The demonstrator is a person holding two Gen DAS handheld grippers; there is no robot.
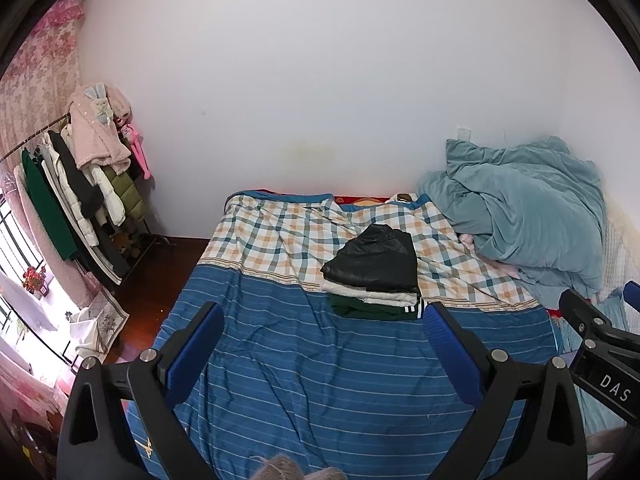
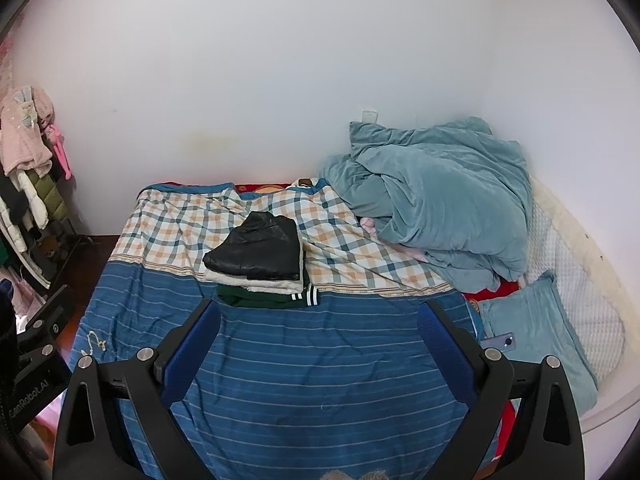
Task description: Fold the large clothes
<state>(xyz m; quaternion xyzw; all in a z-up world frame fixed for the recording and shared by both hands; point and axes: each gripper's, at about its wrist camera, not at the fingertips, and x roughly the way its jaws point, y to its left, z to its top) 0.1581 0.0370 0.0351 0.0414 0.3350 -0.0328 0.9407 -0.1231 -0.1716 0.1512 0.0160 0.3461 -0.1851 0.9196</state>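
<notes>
A stack of folded clothes lies in the middle of the bed: a black leather garment point(image 1: 374, 258) point(image 2: 256, 250) on top, a cream garment point(image 1: 368, 296) point(image 2: 256, 282) under it, a dark green garment with white stripes point(image 1: 372, 311) point(image 2: 264, 299) at the bottom. My left gripper point(image 1: 324, 320) is open and empty, held above the blue striped bed cover point(image 1: 304, 380) in front of the stack. My right gripper point(image 2: 318, 318) is open and empty, also above the cover point(image 2: 320, 380). A furry grey item point(image 1: 280, 468) shows at the bottom edge.
A rumpled teal duvet point(image 1: 528, 216) point(image 2: 440, 208) lies at the bed's right. A teal pillow point(image 2: 536, 340) with a phone point(image 2: 500, 342) lies beside it. A clothes rack with coats point(image 1: 80, 184) stands at the left by the window. The checked sheet point(image 1: 272, 240) covers the far half.
</notes>
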